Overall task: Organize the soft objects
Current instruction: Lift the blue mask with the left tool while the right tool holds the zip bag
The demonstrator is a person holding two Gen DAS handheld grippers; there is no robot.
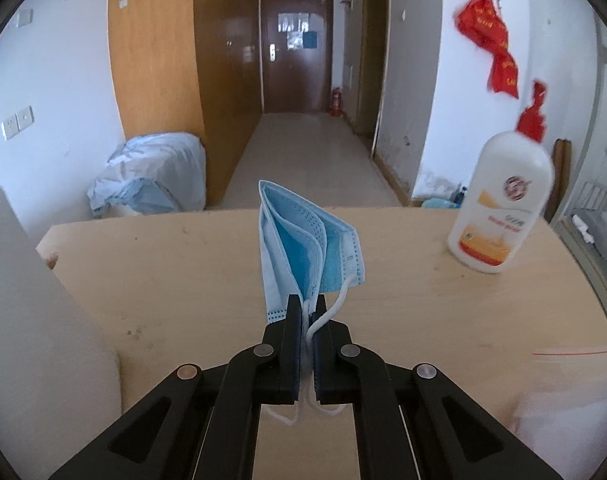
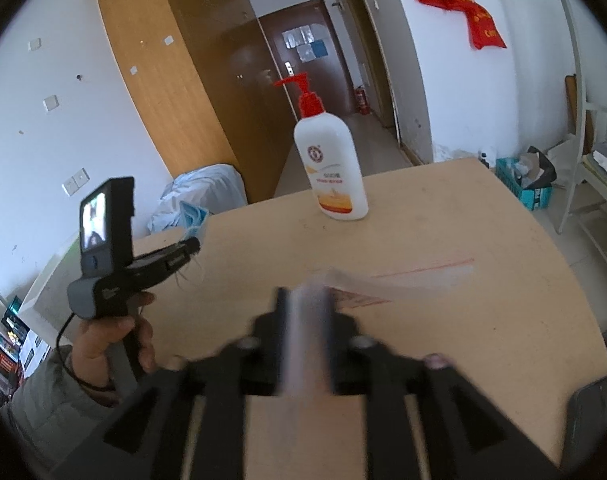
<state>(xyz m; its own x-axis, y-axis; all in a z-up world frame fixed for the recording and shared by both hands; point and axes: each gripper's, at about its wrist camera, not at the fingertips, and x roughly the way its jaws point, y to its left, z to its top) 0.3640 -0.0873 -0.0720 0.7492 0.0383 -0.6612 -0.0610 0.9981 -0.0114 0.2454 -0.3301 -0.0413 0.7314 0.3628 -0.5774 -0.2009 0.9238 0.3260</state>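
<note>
The left tongs (image 1: 306,300) are clenched on folded blue face masks (image 1: 303,240), held up above the table (image 1: 163,272). The right tongs (image 2: 303,300) are blurred, parted around a clear zip bag (image 2: 403,280) on the table near a lotion bottle (image 2: 331,168).

lotion bottle (image 2: 330,168) label and red banners (image 2: 459,4), print illegible

Pleated blue non-woven face mask (image 1: 303,240) sits pinched between the matt black plastic fingers (image 1: 293,320), its white elastic cord trailing beneath. Under them, a pale, scuffed wooden tabletop (image 1: 163,280). Ahead and right, a glossy white plastic lotion bottle (image 1: 499,204).
</note>
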